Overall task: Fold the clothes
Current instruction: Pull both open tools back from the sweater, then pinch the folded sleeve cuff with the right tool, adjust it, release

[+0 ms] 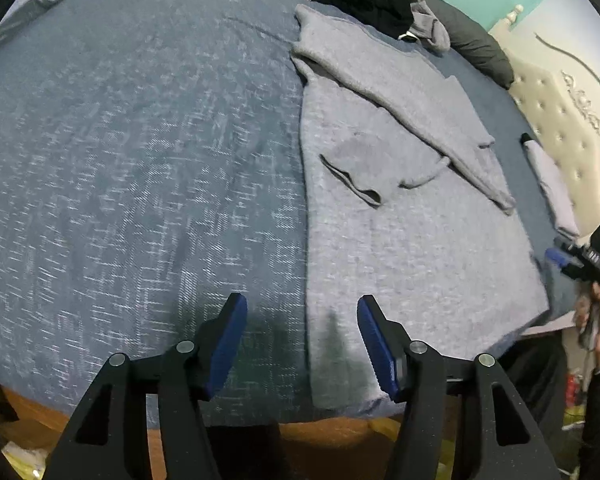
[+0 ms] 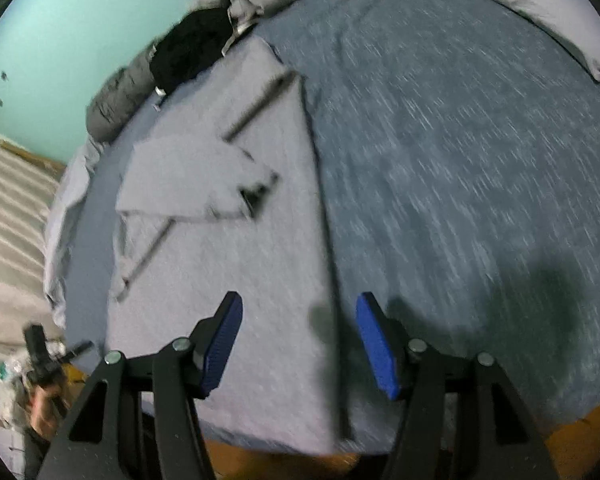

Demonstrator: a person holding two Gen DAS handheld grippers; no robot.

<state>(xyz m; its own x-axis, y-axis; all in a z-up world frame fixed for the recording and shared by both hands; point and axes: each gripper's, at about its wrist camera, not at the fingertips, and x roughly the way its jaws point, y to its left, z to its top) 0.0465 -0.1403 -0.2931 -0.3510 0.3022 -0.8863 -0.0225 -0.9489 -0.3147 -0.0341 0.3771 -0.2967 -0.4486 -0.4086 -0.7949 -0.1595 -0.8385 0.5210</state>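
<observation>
Left wrist view looks down over a bed (image 1: 120, 160) covered in a mottled blue sheet, where a grey sweater (image 1: 412, 216) lies spread flat on the right half, its sleeves folded in across the body. The left claw (image 1: 302, 342) hangs spread wide above the near edge of the bed, just over the sweater's left hem corner, gripping nothing. Far off at the right edge, a hand (image 1: 592, 320) holds the other tool beside the mattress. From the right wrist view, the right claw (image 2: 299, 340) also stands wide and empty over the sweater's (image 2: 220, 272) near long edge. A heap of black and grey clothes (image 2: 204, 44) sits at the far side, and a pale pillow (image 2: 540, 8) lies at the far right.
</observation>
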